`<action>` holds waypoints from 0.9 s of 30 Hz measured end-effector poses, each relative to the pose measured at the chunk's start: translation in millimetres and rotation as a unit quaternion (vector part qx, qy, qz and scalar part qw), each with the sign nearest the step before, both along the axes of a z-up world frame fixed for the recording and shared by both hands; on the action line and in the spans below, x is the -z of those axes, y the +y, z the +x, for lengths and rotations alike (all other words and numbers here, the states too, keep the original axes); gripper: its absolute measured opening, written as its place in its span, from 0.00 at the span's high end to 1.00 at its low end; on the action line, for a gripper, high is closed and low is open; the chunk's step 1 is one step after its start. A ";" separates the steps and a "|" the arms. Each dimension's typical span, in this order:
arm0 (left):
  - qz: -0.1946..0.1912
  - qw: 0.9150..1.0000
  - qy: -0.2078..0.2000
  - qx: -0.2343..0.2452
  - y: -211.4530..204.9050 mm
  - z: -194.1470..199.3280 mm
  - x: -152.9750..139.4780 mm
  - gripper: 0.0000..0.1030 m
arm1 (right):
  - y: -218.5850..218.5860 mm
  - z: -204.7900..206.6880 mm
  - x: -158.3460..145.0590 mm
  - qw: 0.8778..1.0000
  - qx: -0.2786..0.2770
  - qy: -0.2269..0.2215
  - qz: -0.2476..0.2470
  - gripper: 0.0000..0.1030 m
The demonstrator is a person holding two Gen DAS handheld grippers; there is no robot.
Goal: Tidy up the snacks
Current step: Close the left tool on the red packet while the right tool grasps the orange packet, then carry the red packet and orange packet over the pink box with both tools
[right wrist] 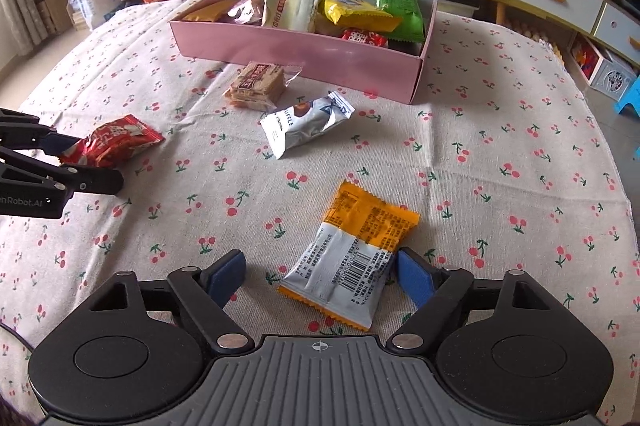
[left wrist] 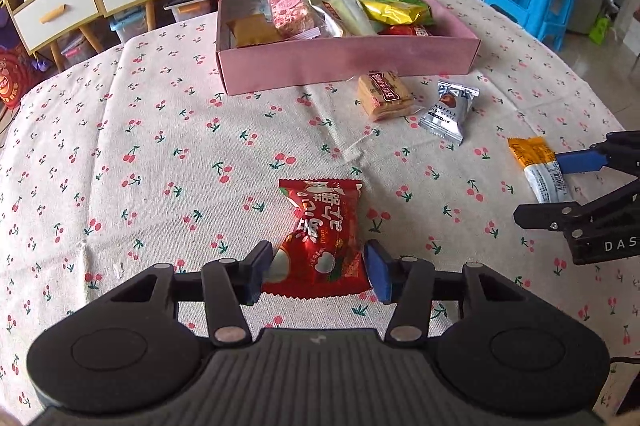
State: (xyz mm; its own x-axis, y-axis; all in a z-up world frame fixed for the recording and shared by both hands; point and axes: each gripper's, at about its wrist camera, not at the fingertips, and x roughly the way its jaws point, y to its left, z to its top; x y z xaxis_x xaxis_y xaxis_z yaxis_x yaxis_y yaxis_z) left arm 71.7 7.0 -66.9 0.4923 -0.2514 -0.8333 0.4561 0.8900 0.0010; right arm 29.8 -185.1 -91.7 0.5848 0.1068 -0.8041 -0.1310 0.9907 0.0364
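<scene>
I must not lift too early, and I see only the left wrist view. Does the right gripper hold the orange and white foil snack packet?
Observer: No. The right gripper is open: one blue pad touches the orange and white foil snack packet, and the other stands apart.
Operator: Which face is up?
Observer: The printed back, with its barcode.
Operator: Is it raised?
Observer: No, it lies flat on the cherry-print tablecloth.
</scene>
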 end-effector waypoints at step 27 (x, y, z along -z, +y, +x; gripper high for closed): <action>-0.071 0.997 -0.018 -0.027 -5.7 17.3 -35.4 0.94 | -5.6 30.7 -42.0 0.996 0.043 -0.037 0.065 0.62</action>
State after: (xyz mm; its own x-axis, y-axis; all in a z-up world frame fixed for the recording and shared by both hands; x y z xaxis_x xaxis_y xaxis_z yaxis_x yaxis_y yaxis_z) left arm 89.0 1.3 -31.5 0.5376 -0.3372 -0.7728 0.4091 0.9058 -0.1106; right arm 60.5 -190.7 -49.8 0.6533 0.1535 -0.7413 -0.0527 0.9861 0.1577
